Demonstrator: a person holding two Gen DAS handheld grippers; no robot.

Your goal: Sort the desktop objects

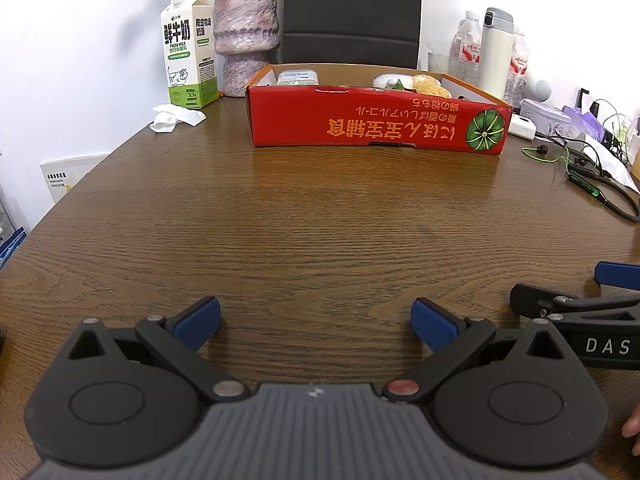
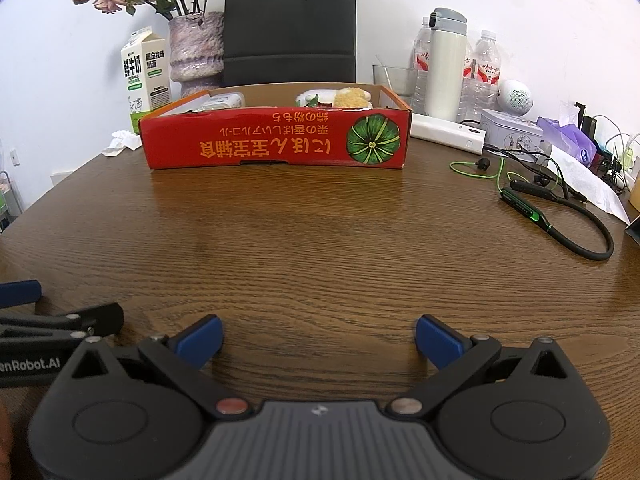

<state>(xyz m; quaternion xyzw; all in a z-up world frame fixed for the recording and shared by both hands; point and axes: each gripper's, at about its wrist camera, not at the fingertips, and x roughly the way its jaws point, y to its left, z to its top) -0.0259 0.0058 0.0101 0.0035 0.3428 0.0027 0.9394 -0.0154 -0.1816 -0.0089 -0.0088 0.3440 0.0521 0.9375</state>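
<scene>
- The left gripper (image 1: 316, 322) has its jaws wide open, holding nothing, low over the brown tabletop (image 1: 320, 216).
- The right gripper (image 2: 318, 338) is just the same: wide open and holding nothing.
- One red box (image 2: 276, 140) sits far back, with a few things inside.
- One milk carton (image 1: 188, 52) and one vase (image 1: 246, 36) stand beside it.
- One green earphone cord (image 2: 556, 212) lies on the right.

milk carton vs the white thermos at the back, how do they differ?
Shape: the white-and-green gable-top milk carton is square-sided with a folded peak; the tall white thermos flask with grey flip lid is a smooth cylinder.
Surface: the carton carries printed text and a cow drawing; the flask body is plain.
Place: the carton stands left of the red cardboard box, beside the vase; the flask stands right of it, among water bottles.
Both stand upright, closed, near the wall.
</scene>
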